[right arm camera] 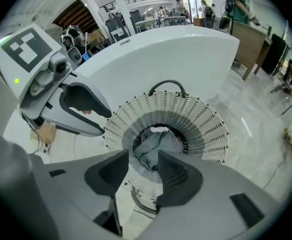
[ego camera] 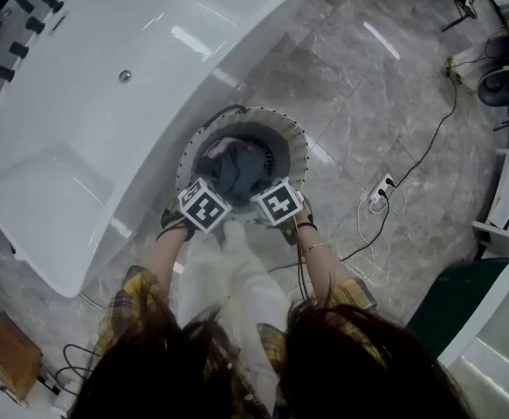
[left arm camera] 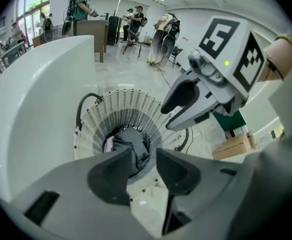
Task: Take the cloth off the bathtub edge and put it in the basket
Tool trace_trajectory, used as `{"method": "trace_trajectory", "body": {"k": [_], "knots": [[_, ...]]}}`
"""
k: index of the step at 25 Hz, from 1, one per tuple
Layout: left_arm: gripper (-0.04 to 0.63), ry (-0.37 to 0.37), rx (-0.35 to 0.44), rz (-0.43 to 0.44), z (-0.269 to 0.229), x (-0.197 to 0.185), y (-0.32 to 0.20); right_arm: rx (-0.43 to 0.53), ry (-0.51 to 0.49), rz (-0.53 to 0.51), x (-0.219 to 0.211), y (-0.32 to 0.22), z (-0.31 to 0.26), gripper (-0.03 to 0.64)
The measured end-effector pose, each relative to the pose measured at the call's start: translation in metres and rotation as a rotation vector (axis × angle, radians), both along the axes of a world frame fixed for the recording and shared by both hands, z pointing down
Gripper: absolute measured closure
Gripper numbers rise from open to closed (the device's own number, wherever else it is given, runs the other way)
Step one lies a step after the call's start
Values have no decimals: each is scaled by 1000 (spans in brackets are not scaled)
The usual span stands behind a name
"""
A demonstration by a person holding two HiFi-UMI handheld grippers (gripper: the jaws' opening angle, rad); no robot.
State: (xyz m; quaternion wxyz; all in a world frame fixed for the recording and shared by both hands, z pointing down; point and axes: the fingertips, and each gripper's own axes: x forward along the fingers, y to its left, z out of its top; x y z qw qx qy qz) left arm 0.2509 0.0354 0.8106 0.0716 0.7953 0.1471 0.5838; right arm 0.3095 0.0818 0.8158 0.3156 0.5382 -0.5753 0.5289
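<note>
A dark grey cloth [ego camera: 239, 166] lies crumpled inside the round white slatted basket [ego camera: 296, 142], which stands on the floor against the white bathtub [ego camera: 106, 120]. My left gripper [ego camera: 210, 202] and right gripper [ego camera: 272, 201] hang side by side above the basket's near rim, both pointing steeply down. In the left gripper view the left gripper [left arm camera: 146, 166] is open with nothing between its fingers; the cloth [left arm camera: 133, 143] shows below in the basket [left arm camera: 105, 111]. The right gripper [right arm camera: 143, 171] is also open and empty over the cloth [right arm camera: 156, 143] and basket [right arm camera: 201, 119].
A power strip [ego camera: 381, 188] with cables lies on the grey marble floor to the right of the basket. A cardboard box [ego camera: 6, 353] sits at the lower left, and a green and white unit [ego camera: 468, 308] at the lower right. People stand far off in the room.
</note>
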Motion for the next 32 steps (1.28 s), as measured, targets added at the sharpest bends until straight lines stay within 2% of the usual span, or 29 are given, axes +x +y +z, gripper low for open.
{"method": "trace_trajectory", "body": {"k": [2,6,9,16,21,26,29,32], "knots": [[445,29,2,-17,-18,0,-4,49,-9,53,4,-11,-20,430],[446,109,-33,-113,-58,4,-10,142,-33,170,15,-31,-64,459],[462,177,-28,-140,-92,6,-16,197,-31,184,15,-47,-99,466],[480,365,-7,-236,-203,6,-37,386,-9,80,-13,-81,-209,497],[502,572,26,-353,-306,-2,-62,558,46,-23,-38,-103,-309,517],[514,742,96,-411,-398,-31,-75,753,76,-91,-72,-117,-414,560],[523,860,75,-471,-452,-58,-73,873,61,-97,-100,-117,-465,572],[534,934,101,-522,-486,-86,-69,970,28,-117,-129,-115,-502,589]]}}
